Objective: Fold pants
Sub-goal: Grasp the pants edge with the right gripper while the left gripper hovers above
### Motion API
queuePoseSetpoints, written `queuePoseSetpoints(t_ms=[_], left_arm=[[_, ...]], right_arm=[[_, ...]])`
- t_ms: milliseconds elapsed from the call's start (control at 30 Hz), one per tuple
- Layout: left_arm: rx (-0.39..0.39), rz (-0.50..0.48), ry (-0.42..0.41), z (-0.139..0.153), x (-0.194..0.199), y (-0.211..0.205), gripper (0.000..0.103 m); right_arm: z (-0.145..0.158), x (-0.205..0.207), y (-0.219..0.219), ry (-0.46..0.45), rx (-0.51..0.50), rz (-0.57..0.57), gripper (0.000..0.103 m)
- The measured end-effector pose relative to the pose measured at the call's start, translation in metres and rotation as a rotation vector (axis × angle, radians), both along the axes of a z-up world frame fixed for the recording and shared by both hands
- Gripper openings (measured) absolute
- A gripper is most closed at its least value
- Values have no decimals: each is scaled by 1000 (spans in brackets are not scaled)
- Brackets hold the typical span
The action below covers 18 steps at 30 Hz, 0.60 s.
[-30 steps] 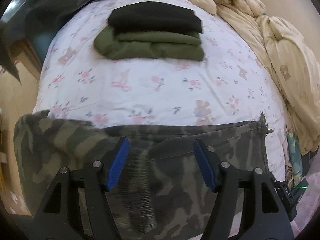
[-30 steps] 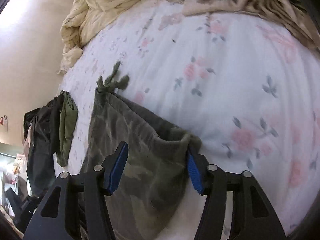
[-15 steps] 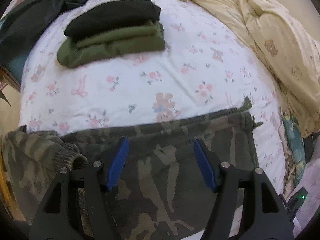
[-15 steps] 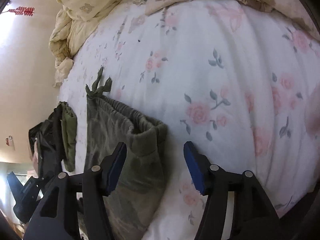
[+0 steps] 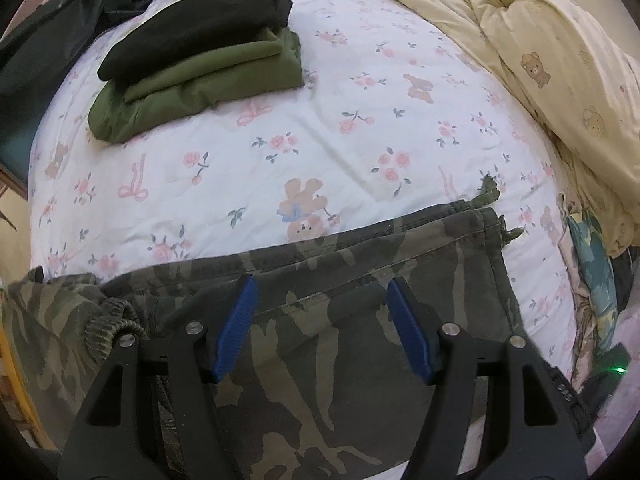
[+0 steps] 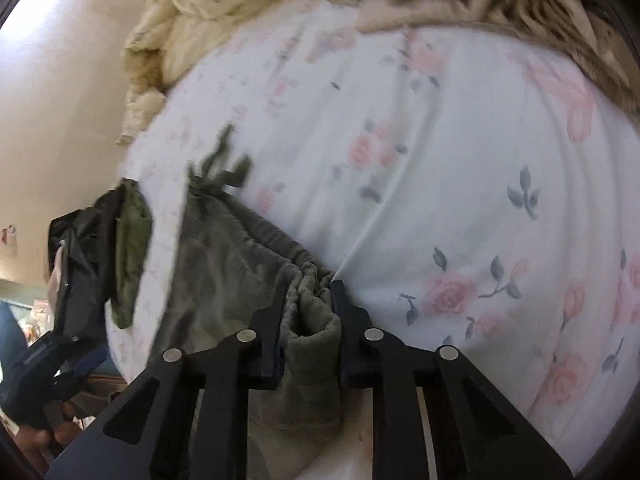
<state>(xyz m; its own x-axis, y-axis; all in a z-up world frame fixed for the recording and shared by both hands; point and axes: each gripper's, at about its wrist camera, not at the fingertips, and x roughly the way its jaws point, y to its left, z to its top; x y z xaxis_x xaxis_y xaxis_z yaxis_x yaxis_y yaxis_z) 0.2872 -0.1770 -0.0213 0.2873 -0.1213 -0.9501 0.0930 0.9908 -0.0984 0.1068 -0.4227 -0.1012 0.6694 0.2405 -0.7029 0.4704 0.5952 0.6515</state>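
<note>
Camouflage pants (image 5: 360, 264) lie across the near edge of the floral bed sheet (image 5: 320, 140), with the drawstring (image 5: 488, 192) at the right end and a ribbed cuff (image 5: 108, 328) at the left. My left gripper (image 5: 322, 292) hovers open just over the cloth, with nothing pinched between its blue pads. In the right wrist view the pants (image 6: 224, 264) run away to the left. The jaws of my right gripper (image 6: 311, 292) are closing, and their pads squeeze a bunched fold of the waistband.
A folded stack (image 5: 192, 76), black cloth on olive, sits at the far left of the bed. A cream bear-print duvet (image 5: 540, 60) is heaped along the right side. Dark clothes (image 5: 80, 12) lie at the far left corner. The left gripper (image 6: 44, 360), in a hand, shows at lower left.
My left gripper slid right along the pants, leaving the ribbed cuff off to its left. My right gripper opened wide, then closed on the waistband fold.
</note>
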Motion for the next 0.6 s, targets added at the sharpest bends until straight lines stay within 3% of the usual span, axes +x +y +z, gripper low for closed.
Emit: queuePoseSetpoints(t_ms=[167,300,367,433,500,600], left_arm=[[6,10,-28,8,1,18,64],[14,53,-29,12,4,54,64],[3,85,-28,14,3,76,64],[11,119,-31,16,2,100,64],[12,148,-36,17,0,119,64],[2,200,-34,13,-7,148,64]], right_arm=[[52,0,38,-192,-125,164,18],[88,2,101,-344,-200,435,18],[97,-2,152,-393,-257,642,18],[93,-10,199,-397,-309,810,18],[71,-18,245,-339,-342,965,18],[40,-24,281,-263,-345,1094,19]])
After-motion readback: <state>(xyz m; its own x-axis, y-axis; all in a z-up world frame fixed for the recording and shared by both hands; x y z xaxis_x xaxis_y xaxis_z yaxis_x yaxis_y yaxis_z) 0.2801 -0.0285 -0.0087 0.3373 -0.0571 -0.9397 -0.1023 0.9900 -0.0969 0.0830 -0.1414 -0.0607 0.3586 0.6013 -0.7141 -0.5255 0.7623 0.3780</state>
